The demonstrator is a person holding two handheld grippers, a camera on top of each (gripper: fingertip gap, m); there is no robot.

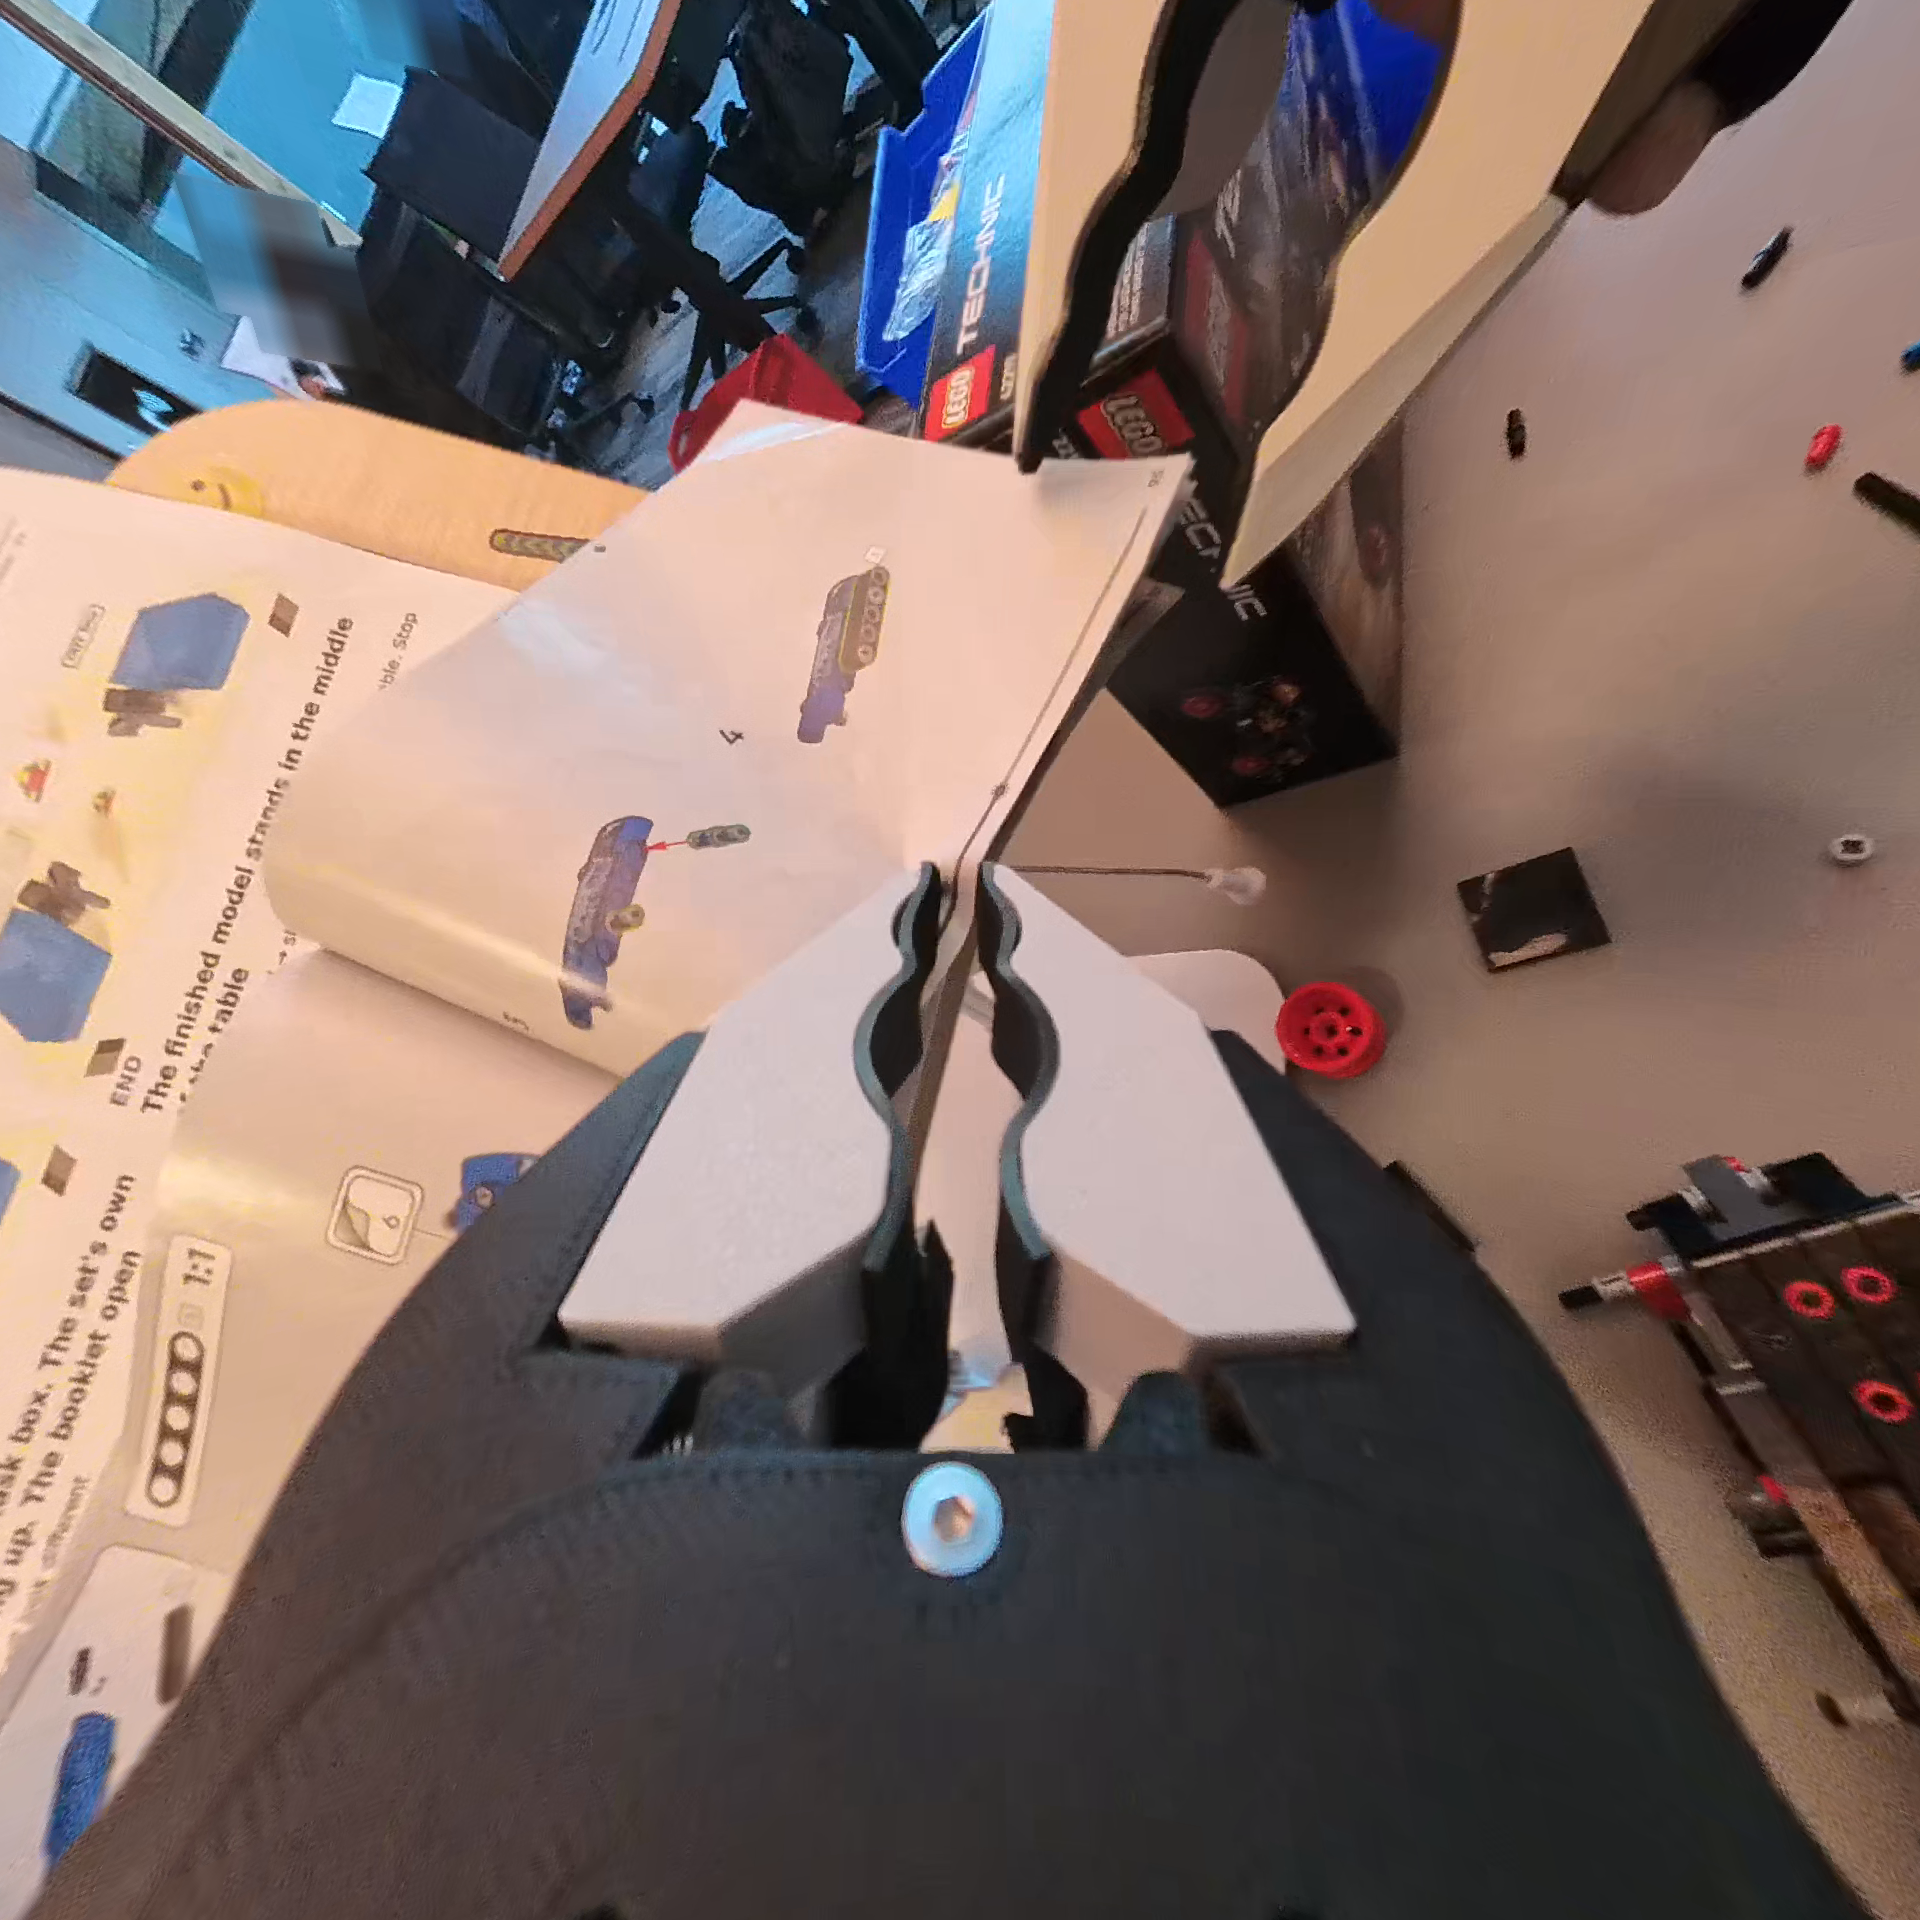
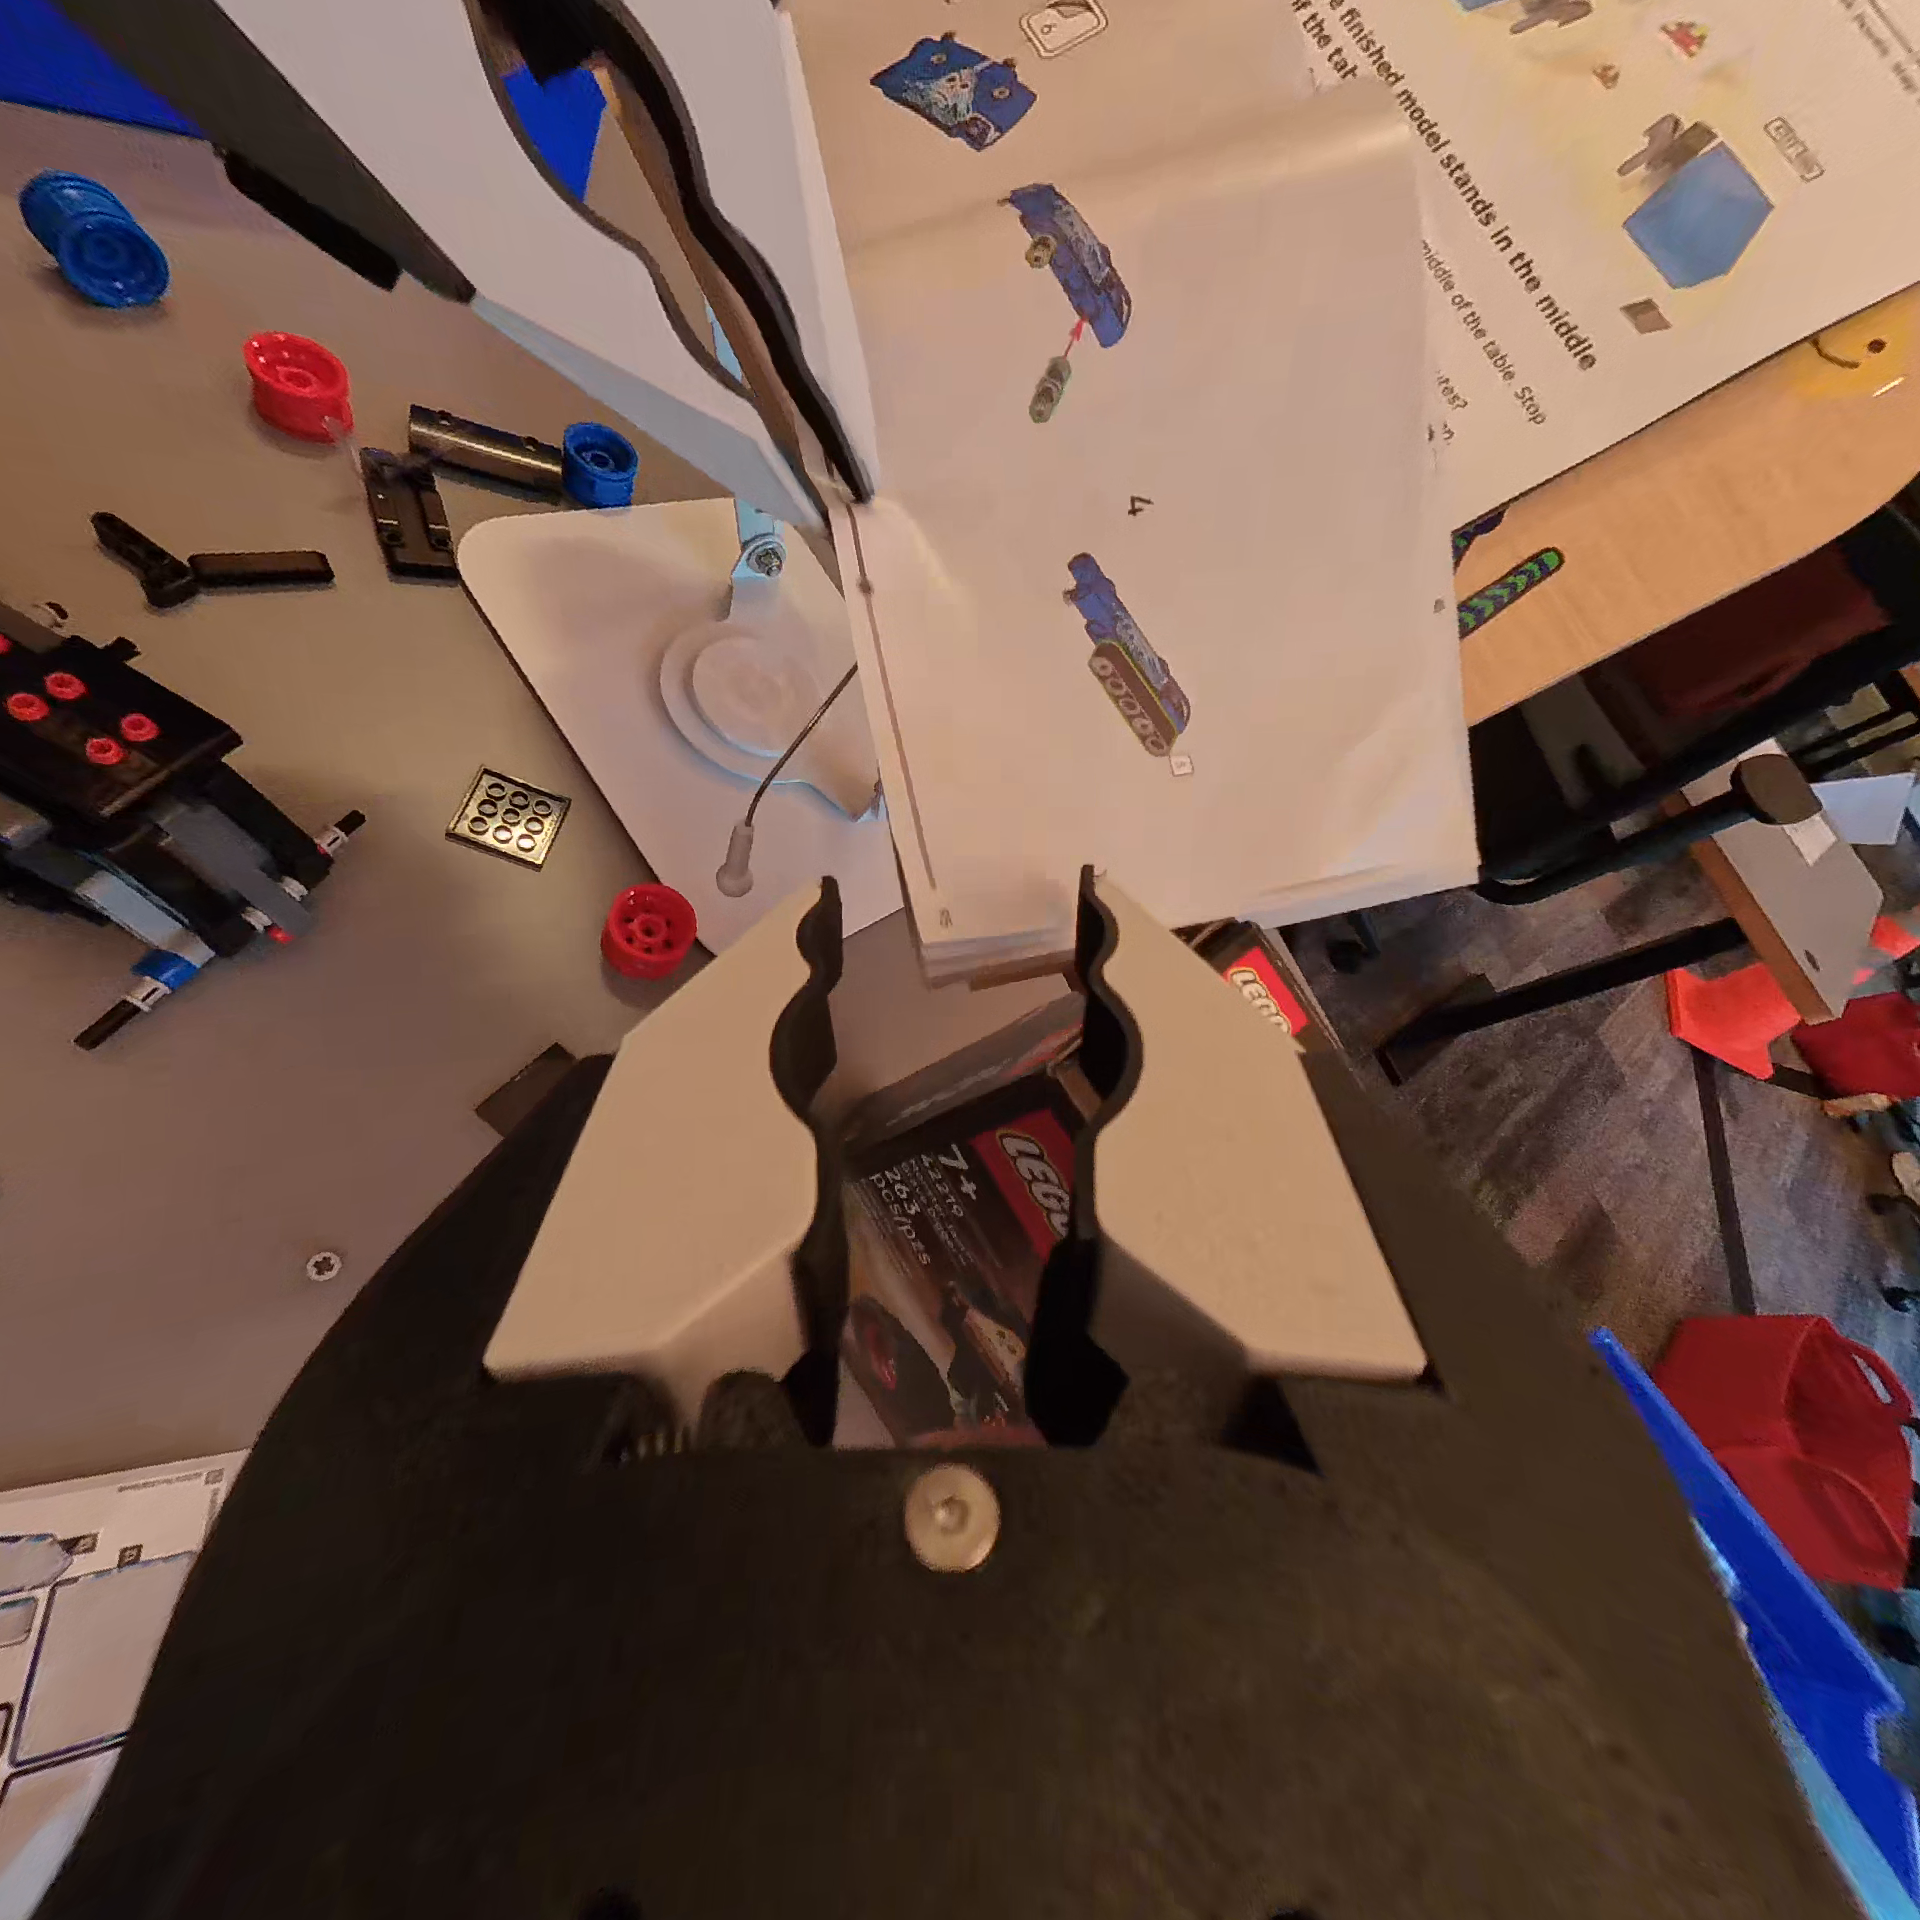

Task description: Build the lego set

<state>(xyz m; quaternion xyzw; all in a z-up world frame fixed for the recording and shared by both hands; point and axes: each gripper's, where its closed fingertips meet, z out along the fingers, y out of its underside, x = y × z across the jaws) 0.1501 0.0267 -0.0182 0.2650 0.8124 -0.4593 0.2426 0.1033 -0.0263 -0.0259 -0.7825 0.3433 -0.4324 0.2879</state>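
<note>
A: Office chairs and red and blue bins crowd the floor past the table (image 2: 436,1091) edge. Which step is this?

B: Page-turning, I judge, not building. The left gripper (image 1: 958,883) has its jaws pressed together on the booklet page (image 1: 727,665), pinching its free edge. The right gripper (image 2: 954,899) stands spread, empty, at the page's far corner.

A: And the page's lie?

B: Lifted off the table near its edge, long axis running from one gripper to the other. Next move: carry it over, let go.

A: The model (image 2: 125,790)?

B: Inboard, among loose red wheels (image 2: 649,932).
</note>
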